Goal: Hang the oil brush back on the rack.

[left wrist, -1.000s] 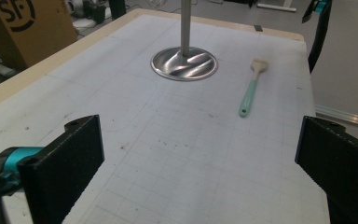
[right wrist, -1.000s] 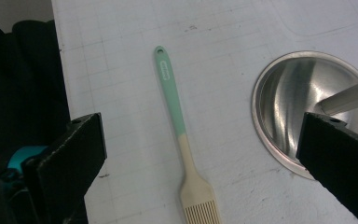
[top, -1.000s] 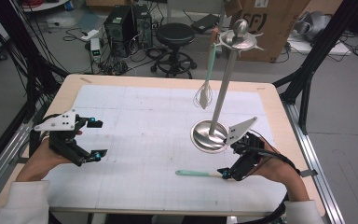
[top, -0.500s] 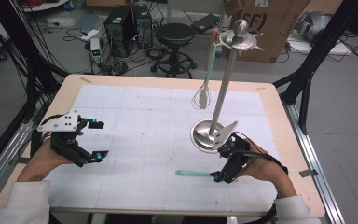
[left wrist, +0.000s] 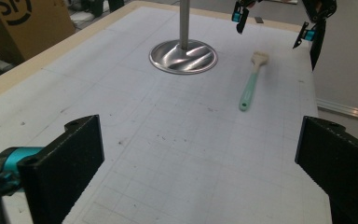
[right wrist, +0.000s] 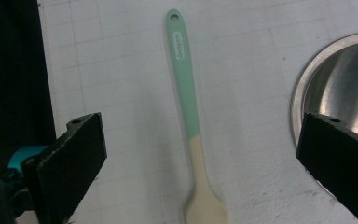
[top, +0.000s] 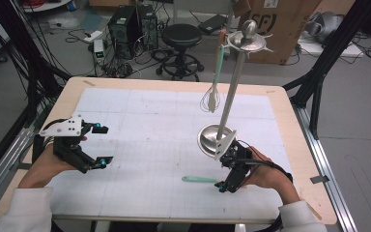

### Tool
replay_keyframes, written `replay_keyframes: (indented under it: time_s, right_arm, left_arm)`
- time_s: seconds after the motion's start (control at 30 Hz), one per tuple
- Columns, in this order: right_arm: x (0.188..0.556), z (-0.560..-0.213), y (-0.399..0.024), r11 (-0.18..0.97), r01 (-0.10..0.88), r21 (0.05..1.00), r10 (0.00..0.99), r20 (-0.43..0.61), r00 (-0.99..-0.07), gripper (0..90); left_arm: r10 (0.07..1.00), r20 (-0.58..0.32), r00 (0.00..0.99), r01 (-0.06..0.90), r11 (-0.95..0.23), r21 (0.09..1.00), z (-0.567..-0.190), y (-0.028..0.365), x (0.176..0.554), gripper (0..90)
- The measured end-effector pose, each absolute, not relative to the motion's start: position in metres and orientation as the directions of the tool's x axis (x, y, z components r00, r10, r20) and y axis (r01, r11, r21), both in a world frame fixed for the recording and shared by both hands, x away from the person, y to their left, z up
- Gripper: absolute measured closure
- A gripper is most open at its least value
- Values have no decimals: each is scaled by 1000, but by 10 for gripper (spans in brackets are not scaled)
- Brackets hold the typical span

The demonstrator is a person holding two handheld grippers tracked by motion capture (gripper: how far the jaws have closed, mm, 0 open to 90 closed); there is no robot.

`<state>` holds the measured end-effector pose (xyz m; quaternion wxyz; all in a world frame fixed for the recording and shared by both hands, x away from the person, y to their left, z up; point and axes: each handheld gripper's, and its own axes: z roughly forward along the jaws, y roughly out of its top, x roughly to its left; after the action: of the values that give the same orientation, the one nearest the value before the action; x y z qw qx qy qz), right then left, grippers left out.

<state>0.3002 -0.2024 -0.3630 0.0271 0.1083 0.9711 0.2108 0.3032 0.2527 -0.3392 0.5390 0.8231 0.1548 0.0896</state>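
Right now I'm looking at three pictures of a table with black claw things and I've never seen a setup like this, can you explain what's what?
A person sits at a table holding a two-jaw gripper in each hand.

One picture looks down from above. There the left gripper is open and holds nothing. The right gripper is tipped downward over a mint and cream brush lying flat.

The other two pictures come from cameras riding on the grippers, looking out between their black jaws. The right gripper view has the brush between its open jaws, not yet gripped.

Also on the table is a metal stand with a round base and tall pole. A whisk hangs from its top.
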Motion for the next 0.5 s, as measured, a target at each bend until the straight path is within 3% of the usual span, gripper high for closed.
replay_keyframes:
  time_s: [0.5]
  right_arm:
    - [306, -379, -200, 893, 216, 396, 227, 19, -974, 3]
  left_arm:
    - [352, -26, 935, 165, -370, 914, -342, 252, 305, 17]
